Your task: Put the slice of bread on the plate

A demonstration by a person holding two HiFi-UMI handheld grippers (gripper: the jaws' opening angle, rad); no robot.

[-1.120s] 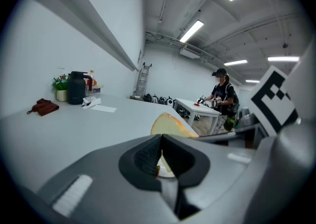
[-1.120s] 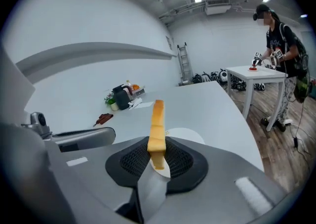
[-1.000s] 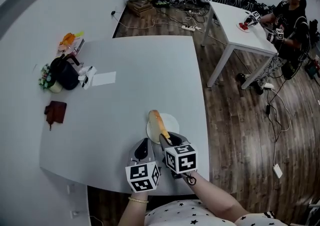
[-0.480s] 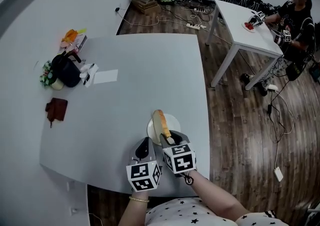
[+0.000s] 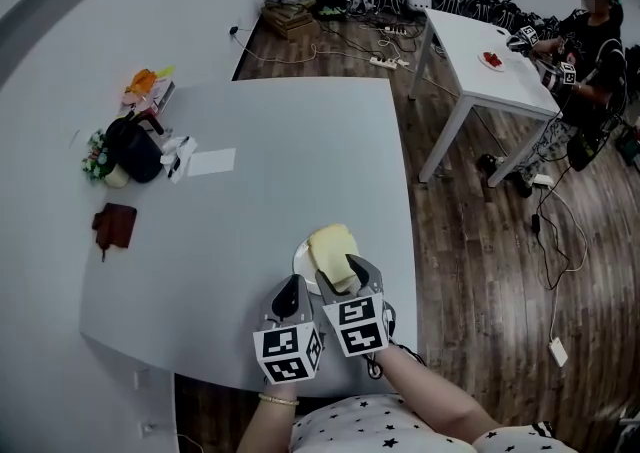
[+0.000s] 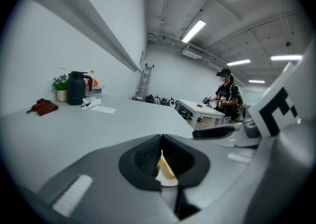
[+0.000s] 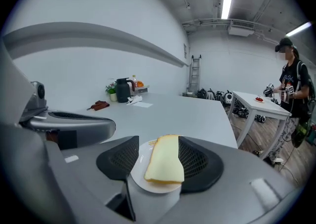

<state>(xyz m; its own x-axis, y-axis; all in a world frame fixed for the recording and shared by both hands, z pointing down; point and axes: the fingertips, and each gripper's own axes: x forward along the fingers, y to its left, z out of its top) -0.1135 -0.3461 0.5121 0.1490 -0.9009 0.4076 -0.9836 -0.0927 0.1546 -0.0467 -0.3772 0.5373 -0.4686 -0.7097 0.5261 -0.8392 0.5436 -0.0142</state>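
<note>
The pale slice of bread lies flat on the small white plate near the grey table's front right edge. My right gripper straddles it. Its jaws are opening, the bread lies between them, and the pads do not press on it. In the right gripper view the bread rests on the plate between the two black pads. My left gripper hovers just left of the plate, shut and empty. In the left gripper view its tips meet, and a sliver of bread shows behind them.
A black kettle, a small plant, a brown wallet and a sheet of paper sit at the table's far left. The table's right edge runs beside the plate. A person works at a white table.
The bread stood on edge in the right gripper; now it lies flat on the plate. The right gripper has rolled and its jaws have spread. The left gripper has stayed put.
</note>
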